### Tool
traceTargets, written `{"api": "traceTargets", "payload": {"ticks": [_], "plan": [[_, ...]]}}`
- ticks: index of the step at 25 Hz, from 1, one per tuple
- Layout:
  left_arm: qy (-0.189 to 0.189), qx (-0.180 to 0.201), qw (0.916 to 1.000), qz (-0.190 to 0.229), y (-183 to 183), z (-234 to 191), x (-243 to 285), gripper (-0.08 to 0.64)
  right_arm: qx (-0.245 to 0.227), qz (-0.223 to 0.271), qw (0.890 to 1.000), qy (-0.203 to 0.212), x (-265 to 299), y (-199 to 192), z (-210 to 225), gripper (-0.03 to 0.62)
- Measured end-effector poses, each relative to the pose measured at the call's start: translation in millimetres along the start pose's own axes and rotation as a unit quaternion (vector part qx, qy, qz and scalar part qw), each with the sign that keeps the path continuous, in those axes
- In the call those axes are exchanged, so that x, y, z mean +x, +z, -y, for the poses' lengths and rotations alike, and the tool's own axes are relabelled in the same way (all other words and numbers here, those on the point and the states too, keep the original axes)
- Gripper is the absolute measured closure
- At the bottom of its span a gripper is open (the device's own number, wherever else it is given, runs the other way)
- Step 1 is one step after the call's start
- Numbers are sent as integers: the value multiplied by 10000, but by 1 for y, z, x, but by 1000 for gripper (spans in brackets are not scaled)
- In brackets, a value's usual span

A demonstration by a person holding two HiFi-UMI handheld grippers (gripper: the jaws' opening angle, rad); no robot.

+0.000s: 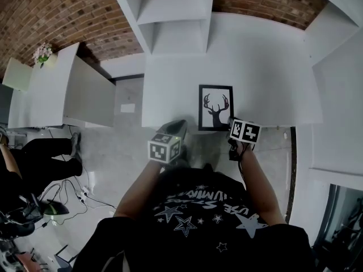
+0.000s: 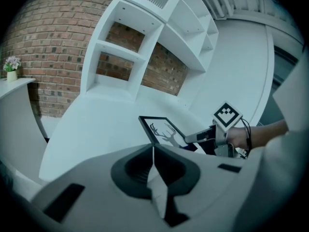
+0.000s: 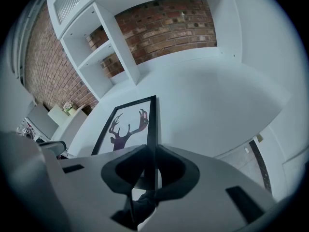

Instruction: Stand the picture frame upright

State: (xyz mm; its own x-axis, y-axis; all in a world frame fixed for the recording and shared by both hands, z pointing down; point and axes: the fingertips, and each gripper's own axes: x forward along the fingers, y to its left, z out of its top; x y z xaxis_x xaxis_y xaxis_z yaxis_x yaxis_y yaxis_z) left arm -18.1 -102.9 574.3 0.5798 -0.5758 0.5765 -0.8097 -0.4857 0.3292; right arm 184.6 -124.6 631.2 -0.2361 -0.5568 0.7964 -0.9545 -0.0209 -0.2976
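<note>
The picture frame (image 1: 215, 107), black-edged with a dark deer-head print, is on the white table (image 1: 266, 72) close to its front edge. My right gripper (image 1: 231, 122) is at the frame's near right corner. In the right gripper view the frame's (image 3: 126, 124) black right edge runs straight in between the jaws of that gripper (image 3: 152, 151), which are shut on it. My left gripper (image 1: 177, 124) hovers at the table's front edge, left of the frame, shut and empty (image 2: 153, 151). From there I see the frame (image 2: 163, 131) and the right gripper (image 2: 195, 138) holding it.
A white shelf unit (image 1: 176, 16) stands against the brick wall (image 1: 62, 10) at the table's back. A white side counter (image 1: 54, 89) with a small flower pot (image 1: 42, 54) is to the left. Cables (image 1: 85, 194) lie on the floor at lower left.
</note>
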Motion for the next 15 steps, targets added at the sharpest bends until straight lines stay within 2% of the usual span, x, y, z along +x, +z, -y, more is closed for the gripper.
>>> {"api": "traceTargets", "payload": {"ticks": [10, 15], "plan": [[-158, -221, 9987, -425, -30, 26, 6, 540, -85, -53, 9999, 111, -10, -12, 7, 514], [-386, -444, 9958, -702, -35, 40, 13, 538, -110, -74, 9998, 165, -14, -16, 10, 514]]}}
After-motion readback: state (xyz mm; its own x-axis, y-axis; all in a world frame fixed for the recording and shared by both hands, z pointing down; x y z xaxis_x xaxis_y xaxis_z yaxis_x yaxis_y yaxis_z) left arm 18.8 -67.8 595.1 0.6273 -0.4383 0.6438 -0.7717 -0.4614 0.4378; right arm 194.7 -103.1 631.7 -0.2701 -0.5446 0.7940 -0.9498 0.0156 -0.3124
